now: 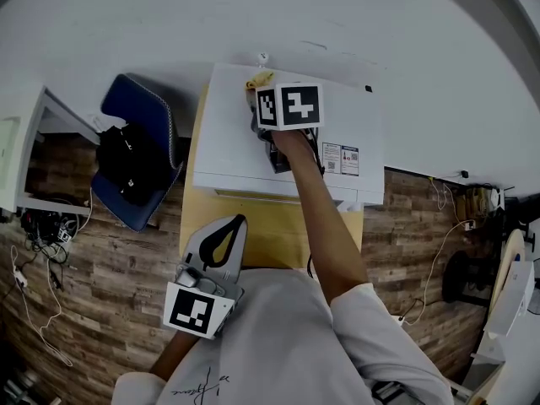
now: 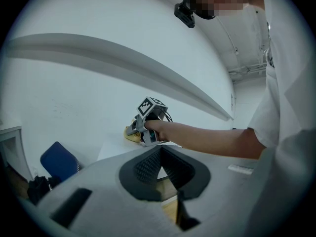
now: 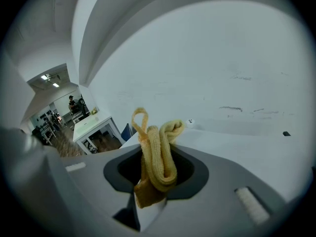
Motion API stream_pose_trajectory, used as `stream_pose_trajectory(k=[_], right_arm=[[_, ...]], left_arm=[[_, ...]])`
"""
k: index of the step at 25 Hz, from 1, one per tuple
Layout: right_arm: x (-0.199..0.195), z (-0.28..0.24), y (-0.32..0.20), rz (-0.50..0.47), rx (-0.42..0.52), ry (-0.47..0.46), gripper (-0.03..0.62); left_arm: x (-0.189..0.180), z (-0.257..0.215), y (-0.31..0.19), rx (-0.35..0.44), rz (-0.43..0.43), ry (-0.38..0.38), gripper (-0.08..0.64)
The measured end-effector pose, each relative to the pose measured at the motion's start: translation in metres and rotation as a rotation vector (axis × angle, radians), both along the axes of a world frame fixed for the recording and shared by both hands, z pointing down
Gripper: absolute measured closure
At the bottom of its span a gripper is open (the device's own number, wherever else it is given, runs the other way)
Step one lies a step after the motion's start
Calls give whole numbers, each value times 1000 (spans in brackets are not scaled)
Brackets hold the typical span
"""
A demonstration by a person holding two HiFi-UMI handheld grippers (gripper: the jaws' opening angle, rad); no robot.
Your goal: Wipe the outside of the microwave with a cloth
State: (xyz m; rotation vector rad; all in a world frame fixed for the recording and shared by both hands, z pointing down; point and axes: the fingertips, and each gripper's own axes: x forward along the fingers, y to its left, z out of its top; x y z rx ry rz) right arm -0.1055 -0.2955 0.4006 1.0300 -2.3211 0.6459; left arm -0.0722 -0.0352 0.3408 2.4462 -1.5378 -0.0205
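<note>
The white microwave (image 1: 228, 142) stands on a yellow wooden table (image 1: 274, 239) against the wall. My right gripper (image 1: 256, 98) rests on the microwave's top near its far edge, shut on a folded yellow cloth (image 1: 260, 79). In the right gripper view the cloth (image 3: 157, 157) sticks up from between the jaws of the gripper (image 3: 152, 184), a loop at its top, over the white top (image 3: 237, 142). My left gripper (image 1: 239, 221) is held low near my body over the table's front edge, its jaws meeting at the tips with nothing between them. From the left gripper (image 2: 159, 152) I see the right hand and cloth (image 2: 131, 135) on the microwave.
A blue chair (image 1: 139, 133) with a black bag (image 1: 126, 163) on it stands left of the table. A white desk (image 1: 17, 150) is further left, with cables (image 1: 34, 260) on the wooden floor. More cables and equipment (image 1: 472, 226) lie to the right.
</note>
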Motion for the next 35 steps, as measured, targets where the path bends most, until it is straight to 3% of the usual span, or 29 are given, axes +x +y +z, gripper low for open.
stream_pose_trajectory(k=[17, 23, 28, 35], right_arm=[[-85, 1, 16, -168, 30, 16, 476], [-108, -14, 36, -271, 2, -74, 476], [-83, -42, 37, -259, 43, -107, 476], [11, -56, 18, -138, 96, -50, 474]], left_arm=[[-22, 1, -1, -9, -51, -46, 568], [-30, 3, 2, -34, -72, -38, 569], [-30, 5, -2, -35, -58, -53, 569], [-6, 3, -2, -16, 13, -72, 569]])
